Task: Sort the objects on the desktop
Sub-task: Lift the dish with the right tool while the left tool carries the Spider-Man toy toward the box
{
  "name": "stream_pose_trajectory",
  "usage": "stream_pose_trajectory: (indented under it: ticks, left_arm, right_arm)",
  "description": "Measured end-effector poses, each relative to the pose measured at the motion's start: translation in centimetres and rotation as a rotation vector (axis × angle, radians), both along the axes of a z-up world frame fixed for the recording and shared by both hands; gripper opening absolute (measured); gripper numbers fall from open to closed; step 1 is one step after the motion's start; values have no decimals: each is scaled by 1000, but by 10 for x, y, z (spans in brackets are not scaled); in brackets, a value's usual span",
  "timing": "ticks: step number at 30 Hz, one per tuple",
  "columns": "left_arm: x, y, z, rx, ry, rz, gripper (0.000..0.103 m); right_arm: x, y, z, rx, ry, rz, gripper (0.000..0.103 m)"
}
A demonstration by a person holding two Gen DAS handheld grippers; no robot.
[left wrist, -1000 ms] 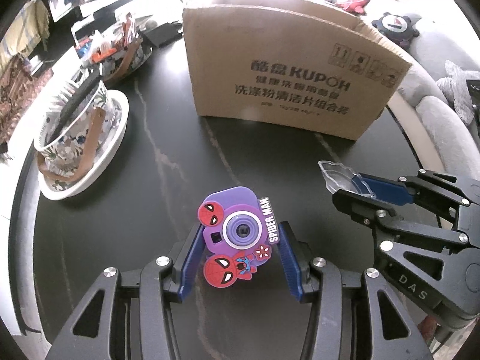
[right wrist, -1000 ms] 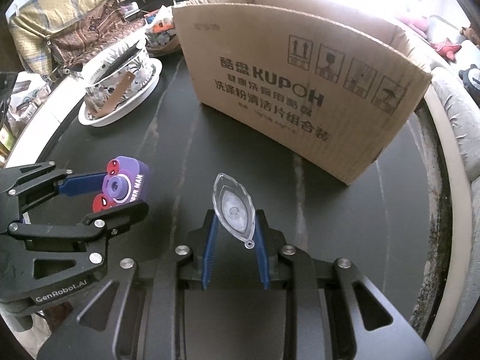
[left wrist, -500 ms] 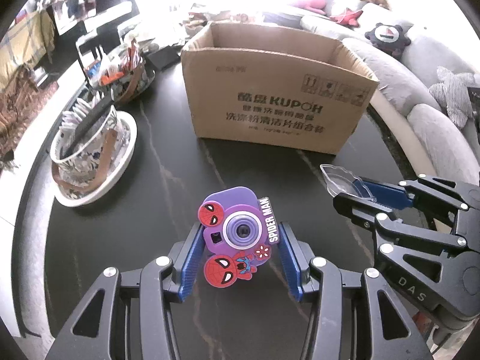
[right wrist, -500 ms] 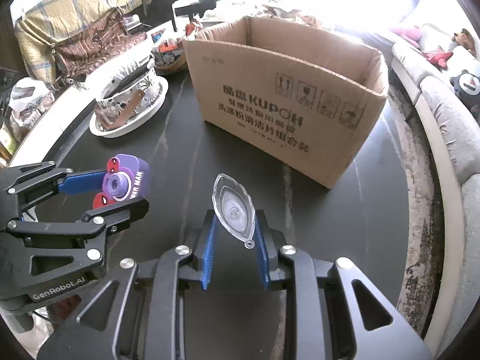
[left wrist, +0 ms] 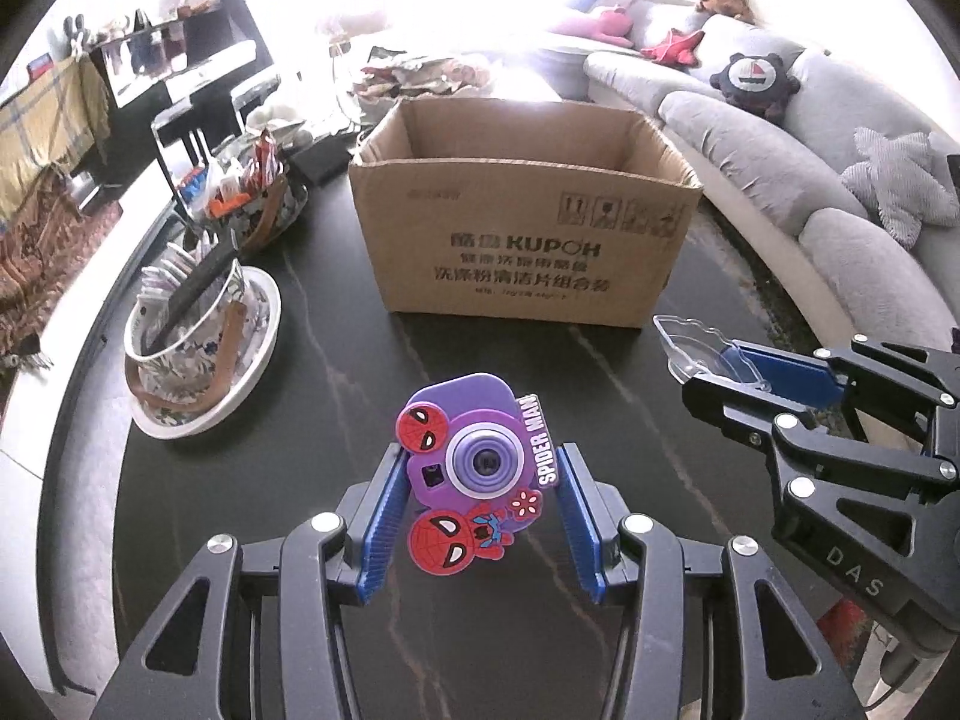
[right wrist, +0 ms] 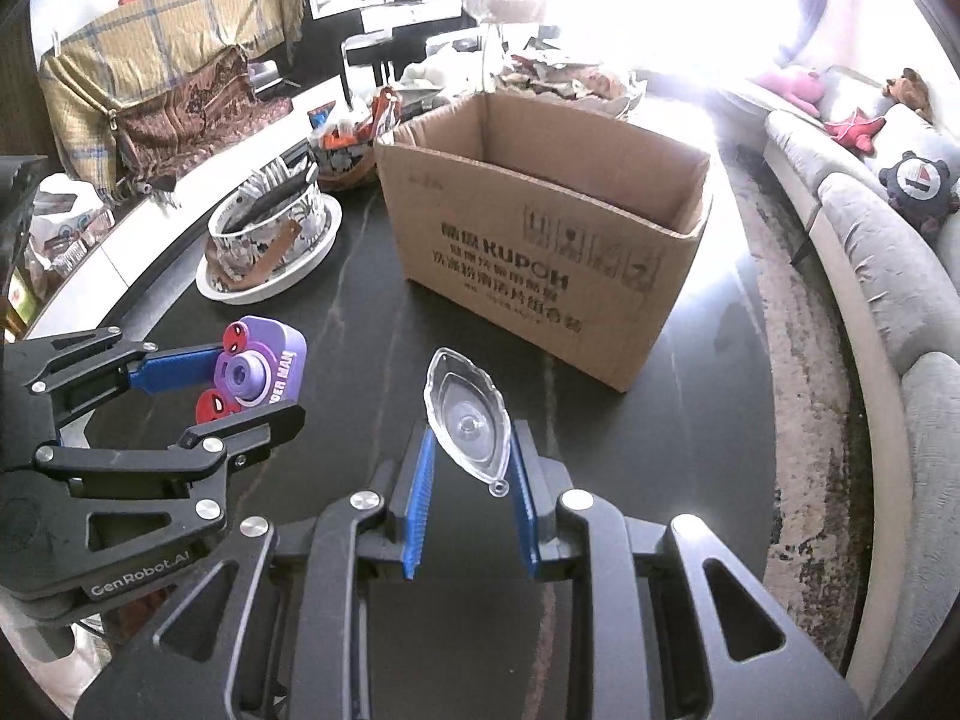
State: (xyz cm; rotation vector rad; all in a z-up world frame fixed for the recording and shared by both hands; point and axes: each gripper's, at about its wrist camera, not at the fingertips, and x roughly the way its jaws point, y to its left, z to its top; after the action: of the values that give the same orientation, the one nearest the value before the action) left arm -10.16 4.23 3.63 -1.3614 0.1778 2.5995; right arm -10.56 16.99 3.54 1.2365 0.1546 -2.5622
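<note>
The left claw (left wrist: 480, 480) is gripping a purple toy camera (left wrist: 474, 456) between its blue pads, one pad pressing on each side, and is holding it clear above the dark table (left wrist: 300, 480). The camera is facing the lens, with red Spider-Man heads stuck on its front. The right claw (right wrist: 468, 456) is clamping narrowly on a clear leaf-shaped dish (right wrist: 467, 414), which is sticking up from between its pads, its small loop end pointing down toward the claw. Both claws are hanging side by side over the table, the dish just to the right of the camera in the left wrist view (left wrist: 696, 345), the camera to the left in the right wrist view (right wrist: 258, 369).

An open cardboard box (left wrist: 522, 240) is standing on the table beyond both claws, its printed side facing them. To its left a patterned basket (left wrist: 180, 324) of sachets is sitting on a white plate (left wrist: 252, 354), with a second basket (left wrist: 258, 204) further back. A grey sofa (left wrist: 780, 150) is curving along the right.
</note>
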Motion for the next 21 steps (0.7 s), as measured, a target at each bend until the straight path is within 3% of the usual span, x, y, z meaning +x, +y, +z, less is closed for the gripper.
stream_pose_trajectory:
  ticks: [14,21]
  left_arm:
    - [4,13,38,-4,80,-31,45]
    - [-2,13,42,-9,88,-22,45]
  right_arm:
    - [15,14,37,4,81,-18,22]
    - [7,18,37,-4,82,-26,21]
